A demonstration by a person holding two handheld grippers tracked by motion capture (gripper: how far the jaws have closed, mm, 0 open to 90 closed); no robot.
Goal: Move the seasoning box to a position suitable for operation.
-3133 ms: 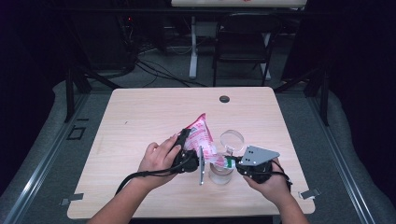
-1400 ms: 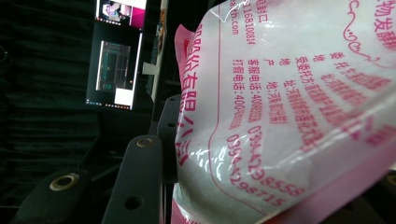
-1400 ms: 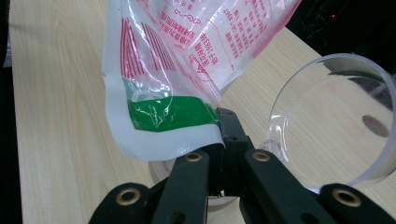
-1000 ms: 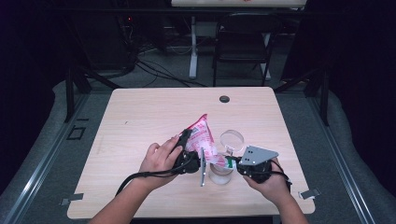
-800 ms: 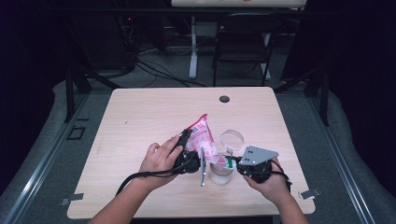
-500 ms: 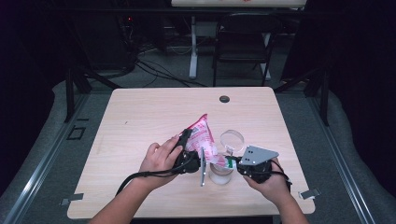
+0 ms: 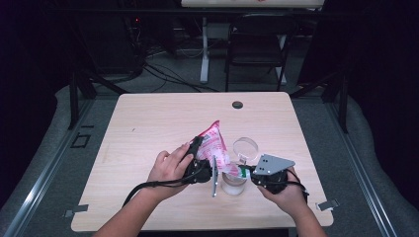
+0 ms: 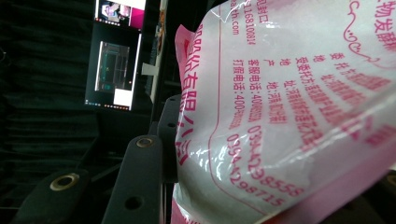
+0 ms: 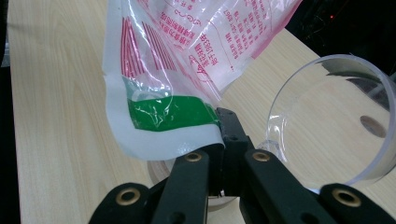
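Observation:
A pink-and-white printed plastic bag hangs tilted above a clear jar near the table's front edge. My left gripper is shut on the bag's upper side. In the left gripper view the bag presses against one black jaw, and the other jaw is hidden behind it. My right gripper is shut on the bag's lower corner, and its fingertips pinch the white edge by a green stripe. The jar's round clear lid stands open just behind it.
The light wooden table has a small dark grommet hole near its far edge. A black chair and cables sit on the floor beyond the table. Both cables trail off the front edge.

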